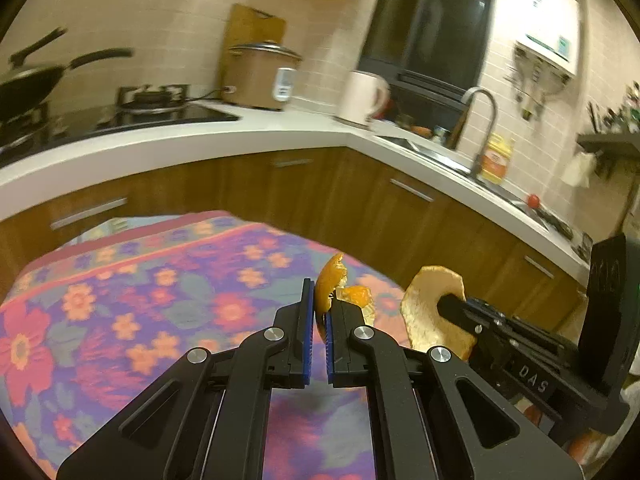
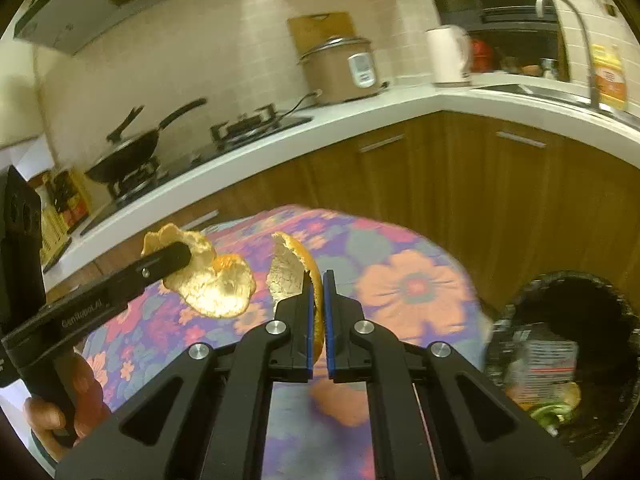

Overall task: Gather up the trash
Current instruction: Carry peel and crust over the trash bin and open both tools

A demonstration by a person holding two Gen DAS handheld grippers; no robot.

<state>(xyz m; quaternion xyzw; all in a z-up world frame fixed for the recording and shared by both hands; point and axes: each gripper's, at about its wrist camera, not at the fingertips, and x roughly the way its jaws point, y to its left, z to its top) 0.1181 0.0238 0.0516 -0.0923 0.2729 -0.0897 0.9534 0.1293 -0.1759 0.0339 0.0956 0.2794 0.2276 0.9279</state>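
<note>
Right wrist view: two tongs [image 2: 318,280] [image 2: 182,258], each clamped on one orange peel [image 2: 294,264] [image 2: 218,284].

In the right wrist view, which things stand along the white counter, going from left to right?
Black pan → gas burner → rice cooker → white kettle → faucet → yellow bottle.

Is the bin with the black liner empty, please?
No, the bin at the lower right of the right wrist view already holds a crumpled wrapper and some green scraps.
</note>
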